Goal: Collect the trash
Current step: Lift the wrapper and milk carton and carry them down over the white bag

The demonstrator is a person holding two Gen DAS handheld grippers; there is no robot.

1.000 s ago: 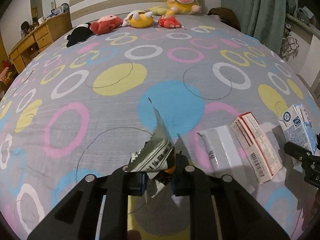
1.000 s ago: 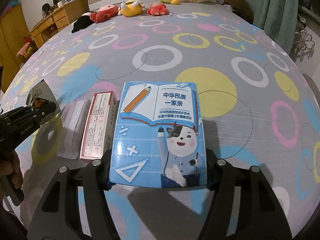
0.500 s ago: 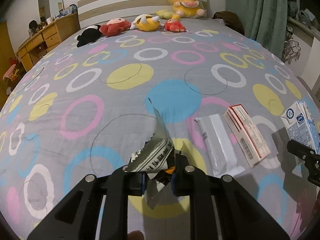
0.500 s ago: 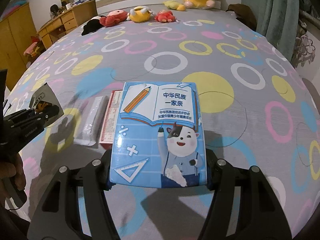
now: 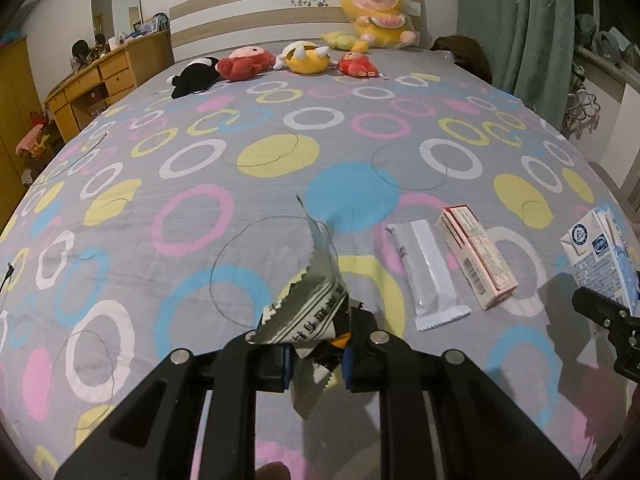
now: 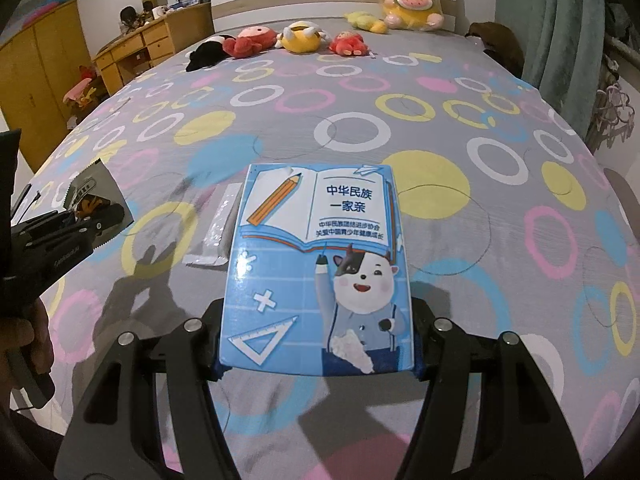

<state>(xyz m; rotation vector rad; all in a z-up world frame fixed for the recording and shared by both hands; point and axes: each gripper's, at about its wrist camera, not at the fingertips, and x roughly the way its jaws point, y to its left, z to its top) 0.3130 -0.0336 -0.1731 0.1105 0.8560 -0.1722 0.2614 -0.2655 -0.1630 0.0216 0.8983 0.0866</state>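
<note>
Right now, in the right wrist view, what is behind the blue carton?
Behind the blue carton lies a white wrapper, only partly showing. The carton hides the wrapper's right side and the bed beyond it.

On the bed (image 5: pixel 200 208), a sachet (image 5: pixel 430 276) lies just left of a box (image 5: pixel 476 256); plush toys (image 5: pixel 304 60) line the headboard (image 5: pixel 256 16).

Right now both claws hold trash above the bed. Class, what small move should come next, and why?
Probably carry both loads away to a bin, none in view: the left claw grips a torn wrapper, the right claw a blue carton.
</note>
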